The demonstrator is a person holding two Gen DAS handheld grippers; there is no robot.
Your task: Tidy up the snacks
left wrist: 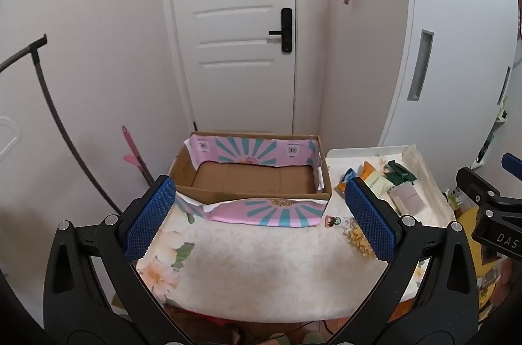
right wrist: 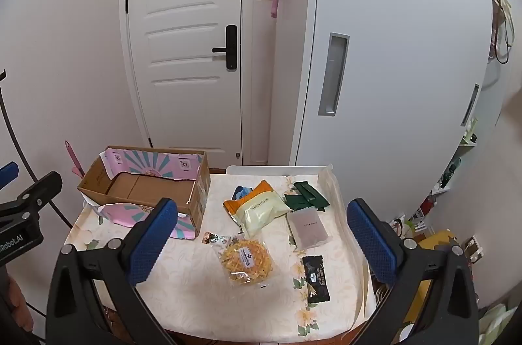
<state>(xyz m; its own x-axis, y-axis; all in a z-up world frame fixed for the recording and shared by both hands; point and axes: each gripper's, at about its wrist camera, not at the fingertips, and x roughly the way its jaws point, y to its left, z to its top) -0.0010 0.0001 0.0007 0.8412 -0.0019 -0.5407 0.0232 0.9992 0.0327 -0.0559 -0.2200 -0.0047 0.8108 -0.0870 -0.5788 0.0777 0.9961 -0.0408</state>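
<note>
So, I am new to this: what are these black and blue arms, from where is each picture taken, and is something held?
They are two hand-held claws, each carried by a person, each with a camera looking along its fingers. One picture is from the left claw, the other from the right claw. Both are open and hold nothing. On the flowered table stand an empty cardboard box and loose snacks: a round yellow cake pack, a black bar, a cream packet, a grey pouch and dark green packets.
</note>
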